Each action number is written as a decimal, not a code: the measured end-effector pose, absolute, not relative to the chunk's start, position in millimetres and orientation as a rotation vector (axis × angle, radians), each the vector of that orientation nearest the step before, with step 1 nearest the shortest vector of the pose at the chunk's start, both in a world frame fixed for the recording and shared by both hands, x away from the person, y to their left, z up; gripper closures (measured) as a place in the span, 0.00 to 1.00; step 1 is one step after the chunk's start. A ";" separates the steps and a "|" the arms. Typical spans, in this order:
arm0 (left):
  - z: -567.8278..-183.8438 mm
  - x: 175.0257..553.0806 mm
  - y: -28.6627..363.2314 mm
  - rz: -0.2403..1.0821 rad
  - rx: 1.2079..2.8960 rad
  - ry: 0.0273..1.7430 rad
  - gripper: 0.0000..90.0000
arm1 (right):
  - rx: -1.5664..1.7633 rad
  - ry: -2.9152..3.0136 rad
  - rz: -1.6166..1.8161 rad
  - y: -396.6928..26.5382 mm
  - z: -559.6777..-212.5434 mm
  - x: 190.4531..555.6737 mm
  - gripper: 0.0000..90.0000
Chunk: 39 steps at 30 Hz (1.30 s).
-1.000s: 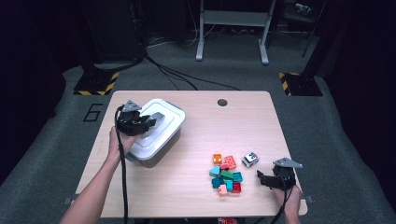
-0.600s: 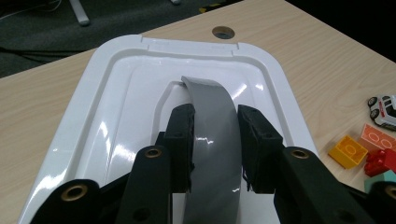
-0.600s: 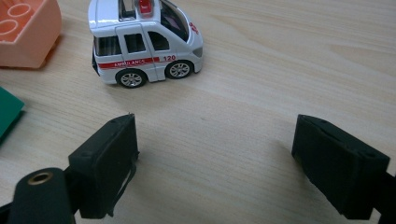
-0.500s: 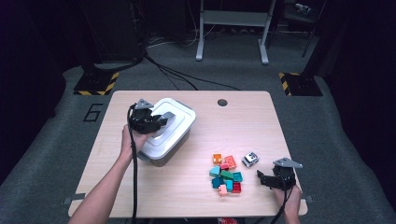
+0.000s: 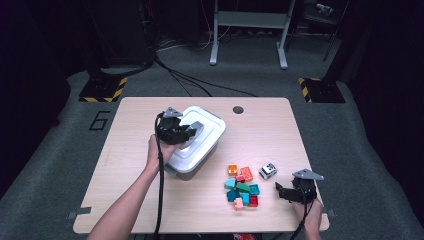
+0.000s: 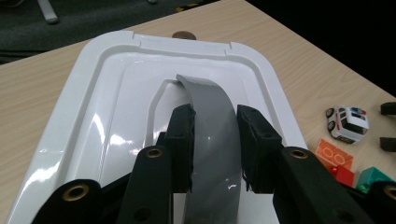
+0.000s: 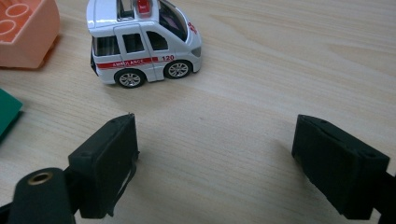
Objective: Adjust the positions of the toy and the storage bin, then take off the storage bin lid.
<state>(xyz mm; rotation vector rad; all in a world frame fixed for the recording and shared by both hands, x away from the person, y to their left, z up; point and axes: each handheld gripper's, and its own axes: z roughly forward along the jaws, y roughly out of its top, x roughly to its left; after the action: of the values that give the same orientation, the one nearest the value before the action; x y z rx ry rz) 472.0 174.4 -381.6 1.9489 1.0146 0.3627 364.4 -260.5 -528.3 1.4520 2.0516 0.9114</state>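
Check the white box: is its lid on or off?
On. The white lid covers the box; the left hand-held gripper clamps its raised grey handle.

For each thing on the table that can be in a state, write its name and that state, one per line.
White storage box: lid on, closed.
Grey handle: raised, clamped between the jaws.
Left gripper: shut on the grey handle.
Right gripper: open, nothing between its jaws, low over the table.
Toy ambulance: upright on its wheels.
Building blocks: loose, heaped together on the table.
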 end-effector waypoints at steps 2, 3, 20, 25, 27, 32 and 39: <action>-381.7 471.8 169.6 0.366 1.947 1.015 0.75 | 1.450 2.052 0.911 -260.5 -528.3 364.5 0.15; -381.4 471.6 164.2 0.361 1.945 1.023 0.75 | 1.452 2.051 0.913 -260.5 -528.4 364.5 0.15; -379.0 470.3 145.1 0.390 1.974 1.032 0.75 | 1.447 2.049 0.911 -260.9 -528.6 364.6 0.15; -375.1 467.6 143.2 0.419 1.977 1.015 0.75 | 1.446 2.048 0.910 -260.9 -528.6 364.6 0.15; -373.2 467.3 142.3 0.419 1.971 1.017 0.75 | 1.446 2.048 0.910 -260.9 -528.5 364.6 0.15; -366.0 466.8 143.1 0.424 1.964 1.009 0.75 | 1.446 2.048 0.910 -260.9 -528.5 364.6 0.15; -353.0 466.7 151.4 0.444 1.946 1.009 0.75 | 1.448 2.048 0.911 -260.9 -528.6 364.7 0.15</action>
<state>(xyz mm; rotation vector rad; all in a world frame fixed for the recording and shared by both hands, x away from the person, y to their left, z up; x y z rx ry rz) 466.7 151.4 -353.0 1.9456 1.0088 0.4438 364.7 -260.9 -528.6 1.4478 2.0483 0.9110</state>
